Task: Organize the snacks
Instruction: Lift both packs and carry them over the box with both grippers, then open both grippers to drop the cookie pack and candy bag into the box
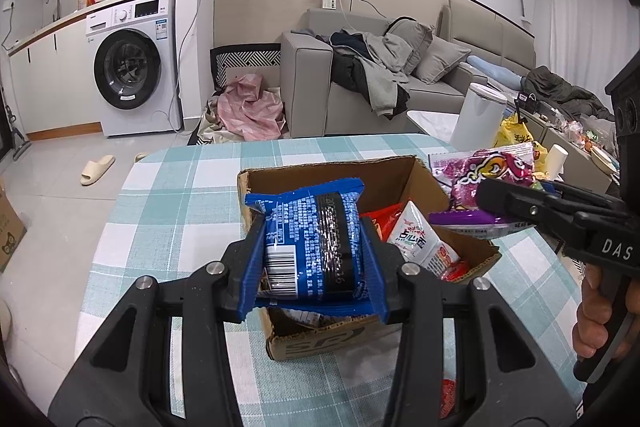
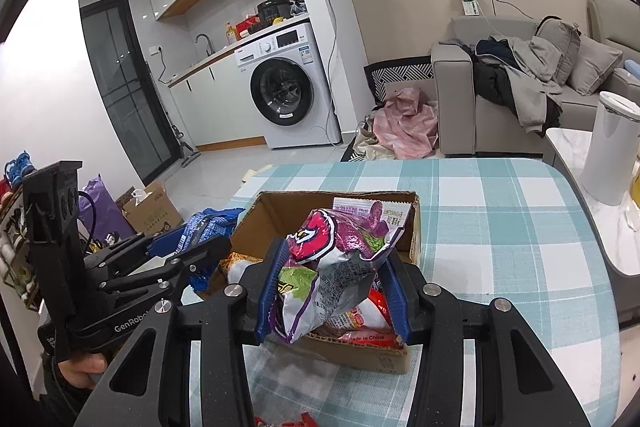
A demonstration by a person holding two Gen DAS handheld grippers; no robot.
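Closest to me, my left gripper (image 1: 314, 259) is clenched on a blue snack packet (image 1: 308, 247), its 2 blue pads pressing the packet's sides with the barcode facing me, held above the near left corner of the cardboard box (image 1: 332, 341). My right gripper (image 2: 332, 287) is clamped on a purple and pink snack bag (image 2: 332, 259), crumpled between its pads, hanging over the near edge of that same box (image 2: 360, 359). Inside the box lie a white packet (image 1: 420, 241) and red wrappers (image 2: 368, 337). The box stands on the checked teal tablecloth (image 1: 180, 195), roughly in the middle of the table. Past the table's far right corner stands a white canister (image 1: 478, 115). Farther off are a grey sofa (image 1: 312, 95) heaped with clothes and a washing machine (image 1: 134, 67).
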